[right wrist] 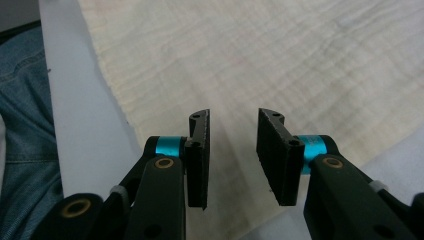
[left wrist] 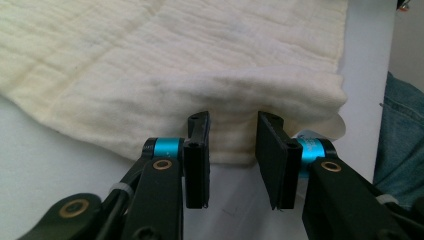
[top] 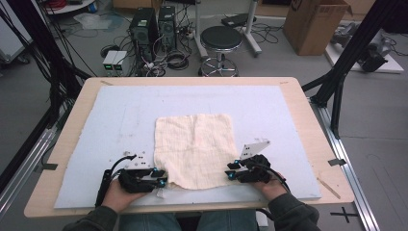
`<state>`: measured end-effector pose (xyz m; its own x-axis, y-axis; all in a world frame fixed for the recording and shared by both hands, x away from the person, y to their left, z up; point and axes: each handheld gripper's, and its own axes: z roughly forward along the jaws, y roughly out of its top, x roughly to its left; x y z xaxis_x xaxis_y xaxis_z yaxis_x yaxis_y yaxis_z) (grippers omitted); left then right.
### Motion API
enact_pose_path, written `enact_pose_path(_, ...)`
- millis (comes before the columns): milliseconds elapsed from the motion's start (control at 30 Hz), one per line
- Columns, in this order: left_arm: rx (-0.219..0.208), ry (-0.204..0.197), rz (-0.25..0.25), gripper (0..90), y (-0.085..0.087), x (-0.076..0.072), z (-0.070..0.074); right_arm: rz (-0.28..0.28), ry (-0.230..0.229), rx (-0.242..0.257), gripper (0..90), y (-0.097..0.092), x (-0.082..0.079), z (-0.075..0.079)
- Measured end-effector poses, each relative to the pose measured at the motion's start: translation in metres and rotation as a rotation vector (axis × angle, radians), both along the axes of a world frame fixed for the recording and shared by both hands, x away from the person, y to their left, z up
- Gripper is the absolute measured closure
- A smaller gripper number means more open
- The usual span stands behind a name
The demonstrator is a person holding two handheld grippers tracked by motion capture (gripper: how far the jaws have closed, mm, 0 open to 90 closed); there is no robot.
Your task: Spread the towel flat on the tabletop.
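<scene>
- Reaching for a cream cloth [top: 195, 149] lying flat mid-counter, both tools sit at its near corners.
- Left tool [left wrist: 232, 145] and right tool [right wrist: 232, 145]: jaws partly apart, cloth edge between them, not yet pinched.
- Lifting or folding appears still ahead.
- Pale blue mat [top: 110, 120] covers the wooden counter [top: 72, 120]; stool [top: 220, 41], computers and cables behind.

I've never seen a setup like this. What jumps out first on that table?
A cream cloth lies spread in the middle of a pale blue mat on the wooden table. At its near edge, the left gripper and right gripper sit at the two near corners, jaws apart. In the left gripper view, that corner is bunched up between the open jaws.
</scene>
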<state>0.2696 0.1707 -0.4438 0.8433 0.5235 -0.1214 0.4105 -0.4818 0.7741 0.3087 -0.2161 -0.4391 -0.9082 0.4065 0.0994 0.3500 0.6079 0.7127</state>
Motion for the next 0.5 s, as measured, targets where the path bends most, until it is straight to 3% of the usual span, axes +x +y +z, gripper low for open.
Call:
enact_pose_path(133, 0.041, -0.024, 0.007, 72.6, -0.0055, 0.0019, 0.0013, -0.002, 0.008, -0.002, 70.7, 0.0005, 0.0018, -0.0013)
enact_pose_path(233, 0.041, -0.026, 0.011, 79.5, -0.0058, 0.0039, 0.0008, -0.009, -0.007, -0.009, 76.0, 0.0005, 0.0025, -0.0016)
enact_pose_path(333, 0.033, -0.029, 0.016, 85.5, -0.0061, 0.0044, 0.0003, -0.012, 0.005, -0.004, 81.5, -0.0007, 0.0053, -0.0020)
enact_pose_path(500, 0.019, -0.024, 0.009, 86.8, -0.0015, 0.0035, 0.0031, -0.013, 0.010, -0.006, 87.1, -0.0008, 0.0065, -0.0017)
